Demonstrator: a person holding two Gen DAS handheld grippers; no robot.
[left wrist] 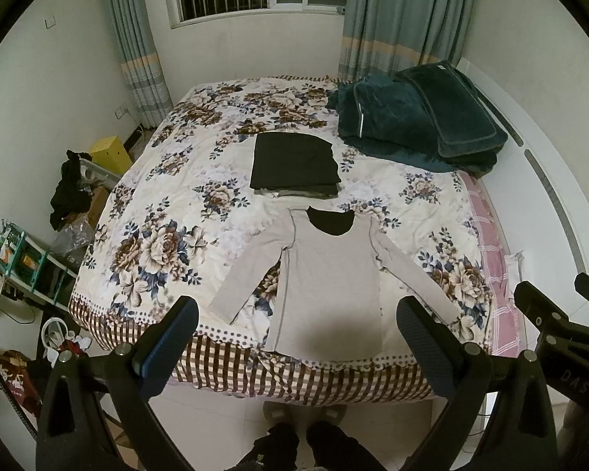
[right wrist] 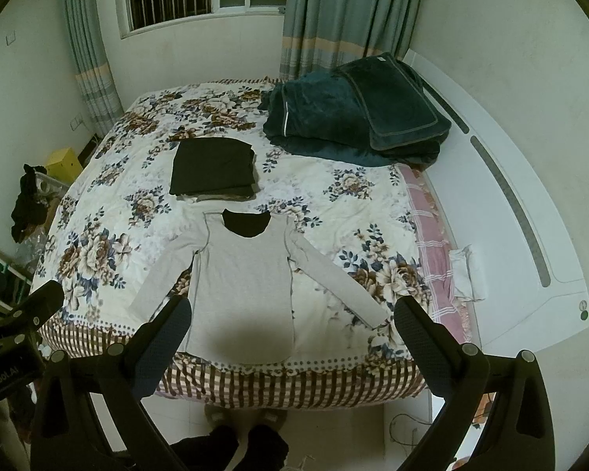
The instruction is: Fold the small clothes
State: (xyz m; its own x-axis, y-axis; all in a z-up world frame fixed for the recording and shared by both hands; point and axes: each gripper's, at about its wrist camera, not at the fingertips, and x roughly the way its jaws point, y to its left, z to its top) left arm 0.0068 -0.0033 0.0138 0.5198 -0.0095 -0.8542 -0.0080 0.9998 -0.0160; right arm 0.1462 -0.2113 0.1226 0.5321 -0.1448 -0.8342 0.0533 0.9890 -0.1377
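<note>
A light grey long-sleeved top lies flat on the flowered bed cover, sleeves spread, hem at the near edge; it also shows in the right wrist view. Beyond its black collar sits a stack of folded dark clothes, also seen in the right wrist view. My left gripper is open and empty, held above the near bed edge over the top's hem. My right gripper is open and empty, at the same height over the hem and right sleeve.
A folded dark teal blanket with a pillow lies at the far right of the bed. A white headboard runs along the right. Cluttered shelves and boxes stand left of the bed. The person's feet are on the tiled floor.
</note>
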